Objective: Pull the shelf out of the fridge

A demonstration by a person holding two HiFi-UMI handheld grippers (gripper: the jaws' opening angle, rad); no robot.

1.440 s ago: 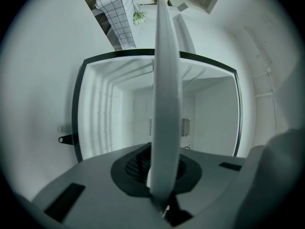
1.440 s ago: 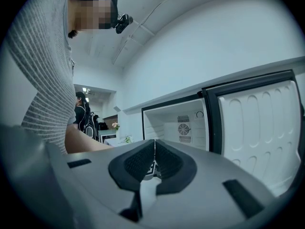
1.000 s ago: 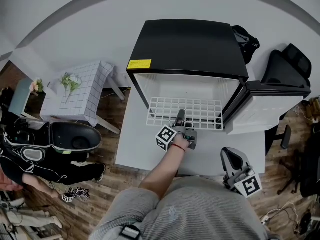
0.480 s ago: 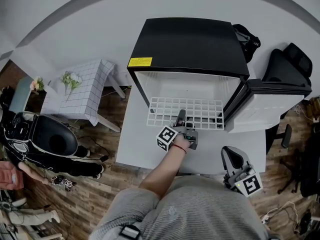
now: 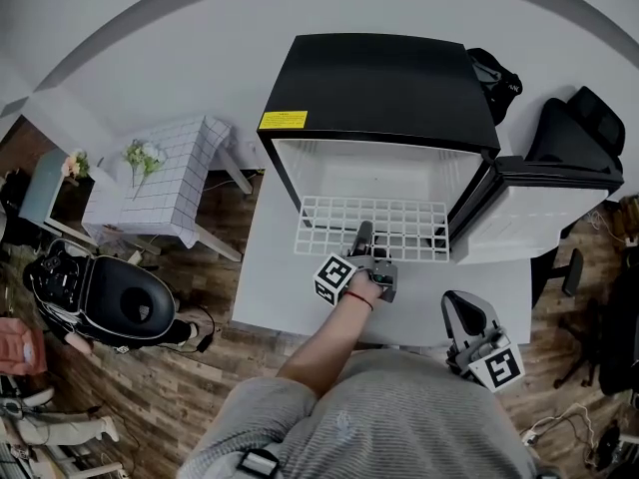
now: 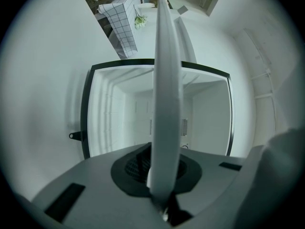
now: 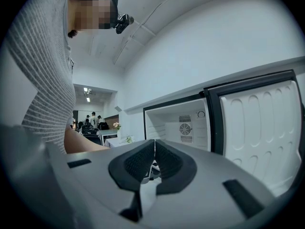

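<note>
The white wire shelf (image 5: 371,226) sticks well out of the open black mini fridge (image 5: 381,93) over a white platform. My left gripper (image 5: 362,236) is shut on the shelf's front edge near its middle. In the left gripper view the shelf (image 6: 167,94) runs edge-on between the pads toward the bare white fridge interior (image 6: 157,109). My right gripper (image 5: 466,319) hangs low at the right, away from the shelf, shut with nothing in it; its pads (image 7: 153,162) meet in the right gripper view.
The fridge door (image 5: 544,203) stands swung open to the right. The white platform (image 5: 270,287) under the fridge ends at wooden floor. A small grid-patterned table (image 5: 160,188) with flowers stands to the left. A person crouches at the far left.
The shelf and my left gripper have come slightly nearer to me. The person at the far left has shifted position. My right gripper has barely moved.
</note>
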